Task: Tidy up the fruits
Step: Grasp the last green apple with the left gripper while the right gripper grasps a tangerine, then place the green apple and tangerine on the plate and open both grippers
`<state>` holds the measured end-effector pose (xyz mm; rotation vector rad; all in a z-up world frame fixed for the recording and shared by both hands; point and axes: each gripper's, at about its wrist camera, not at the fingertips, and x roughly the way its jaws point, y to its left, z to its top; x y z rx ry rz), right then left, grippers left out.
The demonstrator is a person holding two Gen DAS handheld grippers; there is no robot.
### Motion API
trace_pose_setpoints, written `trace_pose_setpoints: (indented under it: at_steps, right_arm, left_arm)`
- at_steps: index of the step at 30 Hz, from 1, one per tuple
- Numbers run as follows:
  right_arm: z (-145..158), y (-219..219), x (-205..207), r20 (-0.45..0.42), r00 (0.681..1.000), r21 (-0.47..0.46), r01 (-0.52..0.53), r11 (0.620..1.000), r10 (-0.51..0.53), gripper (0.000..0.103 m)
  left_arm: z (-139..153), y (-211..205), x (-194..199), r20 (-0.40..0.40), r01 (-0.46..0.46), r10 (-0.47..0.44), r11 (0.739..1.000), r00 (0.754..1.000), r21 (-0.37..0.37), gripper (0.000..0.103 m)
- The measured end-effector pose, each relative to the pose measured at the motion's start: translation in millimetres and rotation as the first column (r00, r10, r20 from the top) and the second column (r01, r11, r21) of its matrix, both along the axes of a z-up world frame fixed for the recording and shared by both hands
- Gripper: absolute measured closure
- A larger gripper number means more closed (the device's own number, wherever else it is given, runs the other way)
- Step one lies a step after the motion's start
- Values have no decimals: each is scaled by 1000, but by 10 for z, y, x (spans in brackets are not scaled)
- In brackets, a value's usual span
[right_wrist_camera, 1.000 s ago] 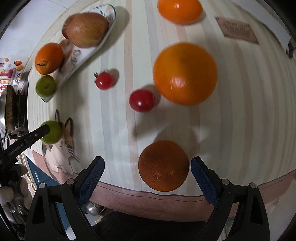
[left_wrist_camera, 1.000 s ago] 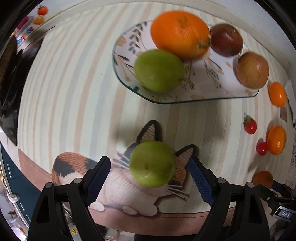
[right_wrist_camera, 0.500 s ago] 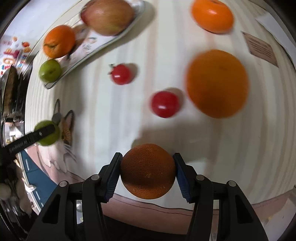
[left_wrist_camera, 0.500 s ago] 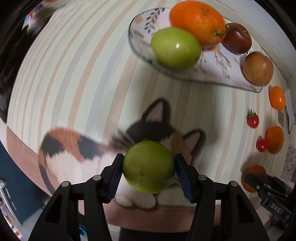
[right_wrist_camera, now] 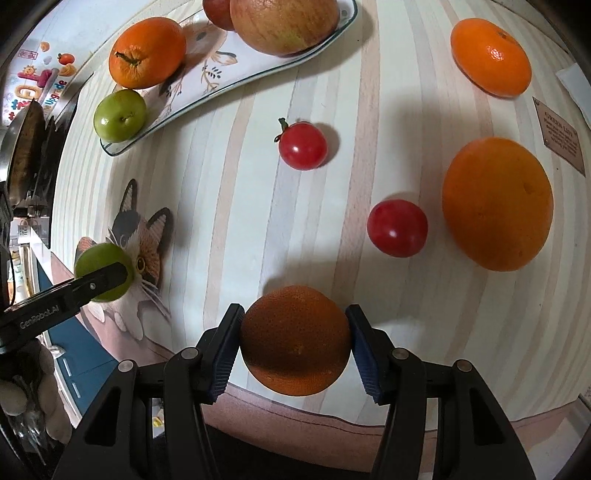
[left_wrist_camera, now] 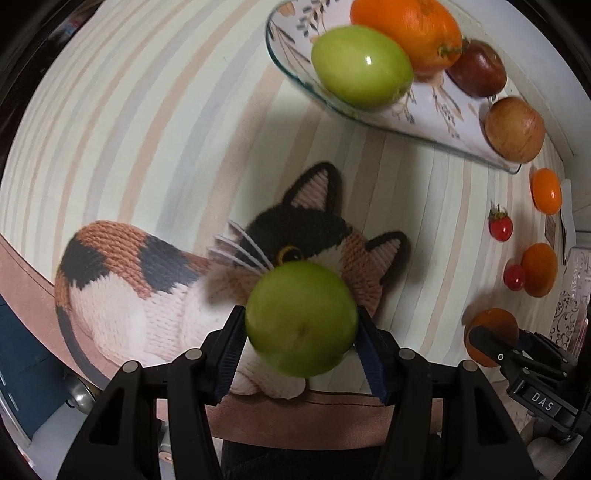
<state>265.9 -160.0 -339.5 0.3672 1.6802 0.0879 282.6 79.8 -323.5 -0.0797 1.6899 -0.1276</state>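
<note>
My left gripper (left_wrist_camera: 300, 314) grips a green apple (left_wrist_camera: 301, 332) over the cat picture on the mat; its jaws are opening slightly, pads still touching the apple. My right gripper (right_wrist_camera: 294, 314) is shut on a dark orange (right_wrist_camera: 295, 339) near the mat's front edge. The leaf-patterned glass plate (left_wrist_camera: 436, 110) at the back holds another green apple (left_wrist_camera: 362, 66), an orange (left_wrist_camera: 406, 33), a dark red apple (left_wrist_camera: 478, 68) and a tan apple (left_wrist_camera: 515, 129). In the right wrist view the left gripper's finger (right_wrist_camera: 99, 277) crosses its apple.
Loose on the striped mat (right_wrist_camera: 240, 206) lie two cherry tomatoes (right_wrist_camera: 303, 146) (right_wrist_camera: 397, 227), a large orange (right_wrist_camera: 496, 203) and a mandarin (right_wrist_camera: 491, 59). A brown label (right_wrist_camera: 563, 138) sits at the right. The table's front edge runs just below both grippers.
Both grippers went from wide open around their fruit to pressed against it. Both views have shifted since: the plate now sits further right in the left wrist view.
</note>
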Motion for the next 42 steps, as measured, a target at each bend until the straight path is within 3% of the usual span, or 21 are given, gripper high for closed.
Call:
trace_pose_setpoints:
  at_steps: [17, 26, 31, 35, 42]
  right_arm:
    - [0, 3, -32, 20, 1000, -7, -16, 1000, 16, 44]
    - [237, 110, 164, 92, 996, 61, -11, 998, 5, 45]
    - [590, 243, 640, 217, 976, 60, -32, 998, 18, 45]
    - [687, 327, 1007, 276, 961, 40, -25, 999, 13, 45]
    - [489, 462, 1411, 270, 962, -5, -25, 1000, 25, 45]
  left_arm:
    - [-29, 105, 94, 31, -3, 2, 1000, 1000, 9, 51]
    - [364, 169, 179, 98, -5, 6, 1000, 995, -10, 51]
    - [805, 225, 539, 174, -5, 14, 999, 985, -53, 51]
    - [1029, 15, 975, 221, 2, 8, 999, 975, -45, 51]
    - [816, -160, 1707, 219, 18, -16, 1000, 976, -5, 51]
